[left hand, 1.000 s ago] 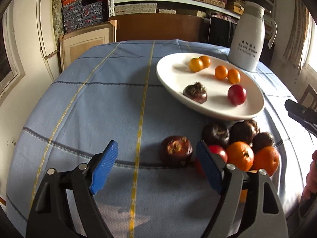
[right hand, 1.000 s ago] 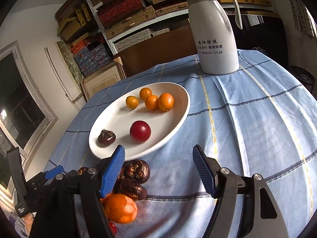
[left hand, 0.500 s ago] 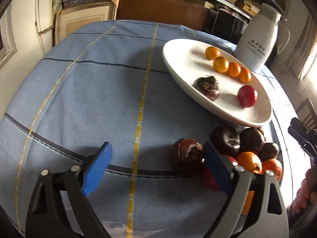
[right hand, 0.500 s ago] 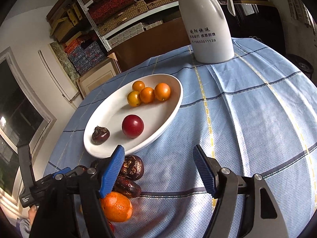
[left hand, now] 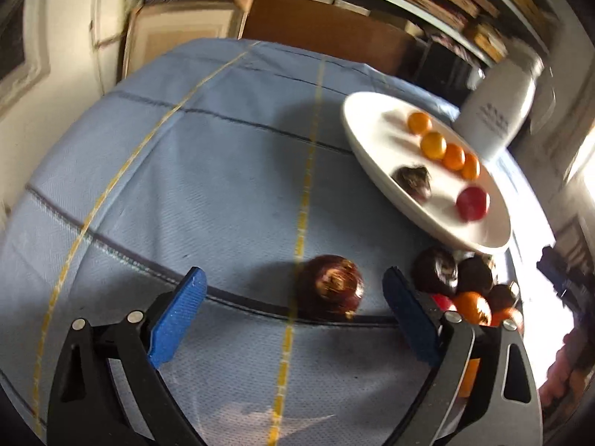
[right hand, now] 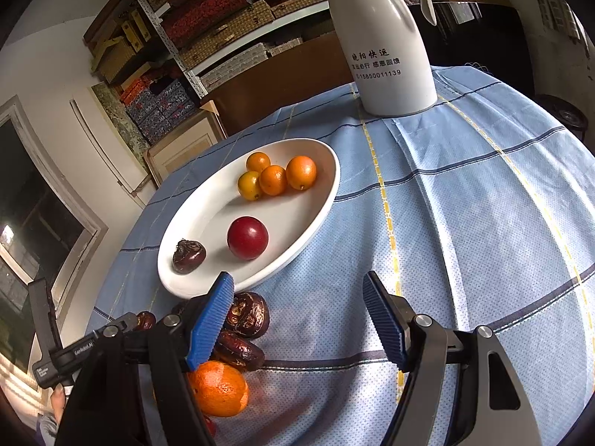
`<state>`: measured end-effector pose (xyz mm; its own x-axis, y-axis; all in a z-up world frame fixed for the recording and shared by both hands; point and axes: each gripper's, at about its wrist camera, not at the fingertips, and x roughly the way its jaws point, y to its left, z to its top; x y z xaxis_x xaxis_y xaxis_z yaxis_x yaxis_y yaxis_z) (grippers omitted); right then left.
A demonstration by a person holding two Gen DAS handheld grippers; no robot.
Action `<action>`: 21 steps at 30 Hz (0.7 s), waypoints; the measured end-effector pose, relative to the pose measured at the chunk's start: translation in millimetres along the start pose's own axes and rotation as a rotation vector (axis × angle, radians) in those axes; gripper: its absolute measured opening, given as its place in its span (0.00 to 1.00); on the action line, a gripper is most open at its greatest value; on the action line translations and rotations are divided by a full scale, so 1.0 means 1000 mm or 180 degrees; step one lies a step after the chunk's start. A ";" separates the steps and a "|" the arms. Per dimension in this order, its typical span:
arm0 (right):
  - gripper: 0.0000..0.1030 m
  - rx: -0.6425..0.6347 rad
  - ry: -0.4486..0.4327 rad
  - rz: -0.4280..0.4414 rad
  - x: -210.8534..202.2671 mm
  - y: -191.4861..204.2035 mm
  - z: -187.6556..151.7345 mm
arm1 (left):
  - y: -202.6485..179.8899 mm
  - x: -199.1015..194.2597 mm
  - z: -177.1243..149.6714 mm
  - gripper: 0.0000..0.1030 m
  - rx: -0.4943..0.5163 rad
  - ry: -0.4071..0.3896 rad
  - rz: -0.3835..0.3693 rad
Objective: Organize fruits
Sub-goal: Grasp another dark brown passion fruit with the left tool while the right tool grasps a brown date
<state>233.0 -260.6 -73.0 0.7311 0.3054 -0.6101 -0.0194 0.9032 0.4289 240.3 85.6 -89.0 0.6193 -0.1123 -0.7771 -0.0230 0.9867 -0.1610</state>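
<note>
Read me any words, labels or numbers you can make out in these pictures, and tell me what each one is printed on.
"15850011139": bottom line of print on the white jug.
Two lines of Chinese characters above that number on the jug: visible, not surely legible.
White lettering on the black bar of the left gripper, seen at the lower left of the right wrist view: too small to read.
Boxes on the shelves: patterned, no legible words.

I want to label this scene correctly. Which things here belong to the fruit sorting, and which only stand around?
Belong to the job:
- white plate with small oranges, a red fruit, a dark fruit
- loose dark fruit between the open left gripper fingers
- fruit pile beside the plate

Just standing about:
- white jug
- blue tablecloth
- shelf boxes
</note>
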 end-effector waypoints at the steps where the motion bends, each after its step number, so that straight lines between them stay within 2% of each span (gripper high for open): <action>1: 0.71 0.0002 0.0002 0.0003 0.000 0.000 0.000 | -0.003 0.002 -0.001 0.91 0.0048 0.0010 0.0034; 3: 0.71 -0.0003 0.0000 -0.0001 0.000 0.000 0.000 | -0.006 0.006 -0.003 0.89 0.0113 0.0061 0.0078; 4: 0.71 -0.0004 0.0002 0.0001 0.000 0.000 0.000 | -0.007 0.010 -0.004 0.83 0.0134 0.0098 0.0101; 9: 0.71 -0.0035 0.0018 0.0006 -0.001 0.003 -0.002 | -0.017 0.014 -0.006 0.67 0.0397 0.0042 0.0320; 11: 0.71 -0.0059 0.0067 0.0065 0.000 0.006 -0.004 | -0.023 0.013 -0.007 0.50 0.0527 0.0001 0.0331; 13: 0.71 -0.0080 0.0158 0.0178 0.002 0.010 -0.007 | -0.026 0.011 -0.008 0.41 0.0587 -0.0019 0.0245; 17: 0.70 -0.0127 0.0410 0.0441 0.006 0.017 -0.016 | -0.013 0.009 -0.005 0.39 0.0420 -0.0036 0.0191; 21: 0.68 -0.0247 0.0492 0.0471 0.005 0.028 -0.028 | -0.011 0.011 -0.003 0.39 0.0370 -0.0036 0.0175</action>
<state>217.1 -225.2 -82.7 0.6032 0.4737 -0.6417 -0.1755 0.8637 0.4725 244.9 73.3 -97.2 0.6284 -0.0571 -0.7758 0.0337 0.9984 -0.0462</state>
